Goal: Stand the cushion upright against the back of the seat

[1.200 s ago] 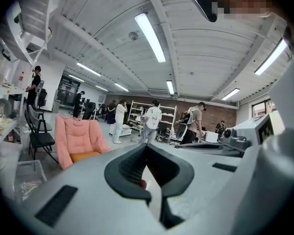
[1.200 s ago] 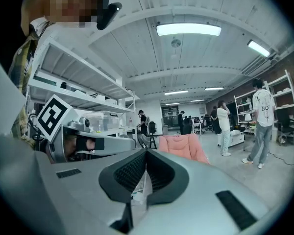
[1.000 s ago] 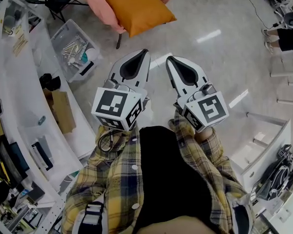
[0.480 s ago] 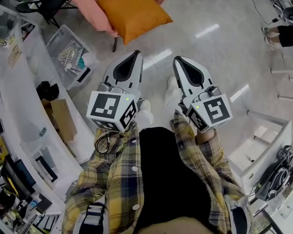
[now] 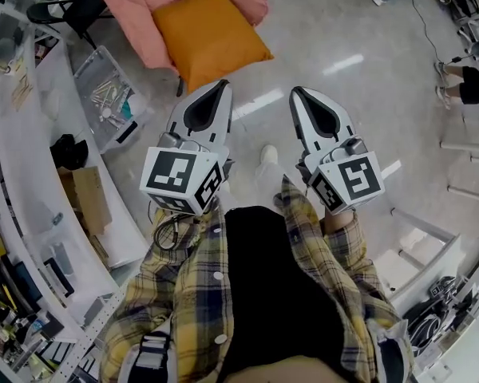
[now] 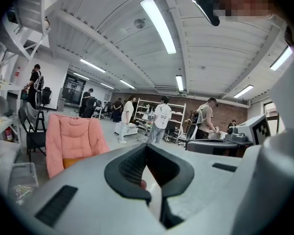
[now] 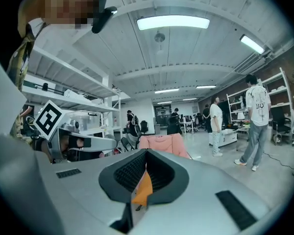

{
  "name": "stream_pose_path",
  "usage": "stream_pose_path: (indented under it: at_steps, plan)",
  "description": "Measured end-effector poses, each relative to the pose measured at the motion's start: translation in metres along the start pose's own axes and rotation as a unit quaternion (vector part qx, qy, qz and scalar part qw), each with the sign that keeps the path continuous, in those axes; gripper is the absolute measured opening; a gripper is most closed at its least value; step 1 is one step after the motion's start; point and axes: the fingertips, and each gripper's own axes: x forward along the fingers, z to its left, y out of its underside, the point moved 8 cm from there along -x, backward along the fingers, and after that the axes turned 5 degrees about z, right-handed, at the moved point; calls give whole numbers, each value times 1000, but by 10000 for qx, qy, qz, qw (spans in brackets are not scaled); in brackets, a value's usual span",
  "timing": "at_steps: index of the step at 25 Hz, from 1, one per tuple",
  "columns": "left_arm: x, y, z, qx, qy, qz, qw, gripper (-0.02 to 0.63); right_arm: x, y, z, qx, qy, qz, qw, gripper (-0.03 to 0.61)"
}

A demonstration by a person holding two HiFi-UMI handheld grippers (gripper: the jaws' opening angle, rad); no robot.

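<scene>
An orange cushion (image 5: 207, 42) lies flat on the seat of a pink padded chair (image 5: 136, 10) at the top of the head view. Both grippers are held out level in front of the person, short of the chair and touching nothing. My left gripper (image 5: 218, 88) is shut and empty, its tip just below the cushion's near corner. My right gripper (image 5: 298, 94) is also shut and empty, to the right of the cushion. In the left gripper view the chair (image 6: 73, 138) stands ahead at the left, with a strip of cushion (image 6: 72, 161) showing. The right gripper view has the chair (image 7: 162, 144) straight ahead.
A clear plastic bin (image 5: 104, 94) of small parts sits on the floor left of the chair. White shelving (image 5: 32, 182) and a cardboard box (image 5: 84, 198) line the left side. White furniture (image 5: 431, 238) stands at the right. Several people (image 6: 161, 119) stand farther back in the room.
The person has walked toward the chair: cushion and chair now sit lower and nearer in the head view. Both grippers came forward with them and stayed shut.
</scene>
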Motion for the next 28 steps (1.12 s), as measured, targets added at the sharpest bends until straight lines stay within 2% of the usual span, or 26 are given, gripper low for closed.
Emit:
stream_pose_path:
  at_steps: [6, 15, 21, 28]
  plan:
    - [49, -16, -16, -207, -464, -68, 9987, 3, 10, -12, -67, -19, -458, 54, 9989, 17]
    - [64, -10, -10, -485, -1206, 48, 9915, 3, 39, -8, -105, 65, -970, 224, 9950, 17]
    - [80, -11, 33, -671, -1464, 67, 9869, 3, 100, -6, -106, -14, -1315, 457, 9903, 17]
    - [126, -42, 106, -737, -1376, -31, 9877, 3, 180, -31, -118, -150, -1301, 606, 9895, 17]
